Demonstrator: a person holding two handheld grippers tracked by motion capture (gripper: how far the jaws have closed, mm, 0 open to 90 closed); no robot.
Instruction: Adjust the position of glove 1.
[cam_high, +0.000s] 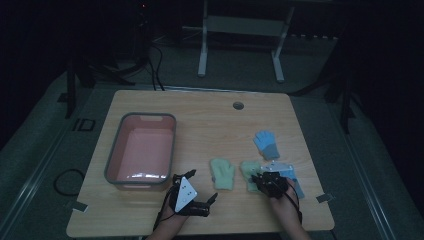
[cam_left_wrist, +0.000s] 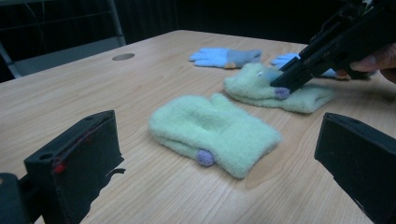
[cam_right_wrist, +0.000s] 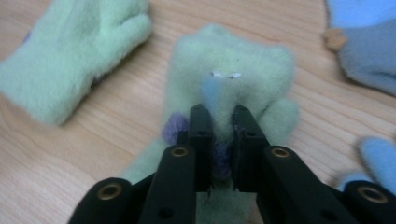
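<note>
Mittens on the wooden table (cam_high: 210, 112), one pinched by the right gripper (cam_right_wrist: 219, 114).

Right gripper's black jaws stand narrow, pressed on a fold of the pale green mitten (cam_right_wrist: 233, 65) near its purple pompom (cam_right_wrist: 175, 126), the mitten lying flat on the tabletop at the person's right. Left gripper (cam_left_wrist: 219, 154) rests low near the front edge (its jaws spread wide, nothing between them), facing a second green mitten (cam_left_wrist: 215, 133) that lies just beside the held one. Two blue gloves lie nearby: one blue-and-grey glove (cam_high: 265, 144) farther back, another blue glove (cam_high: 295, 182) partly under the right hand. Pink tub (cam_high: 141, 150) with a grey rim sits at the left.
</note>
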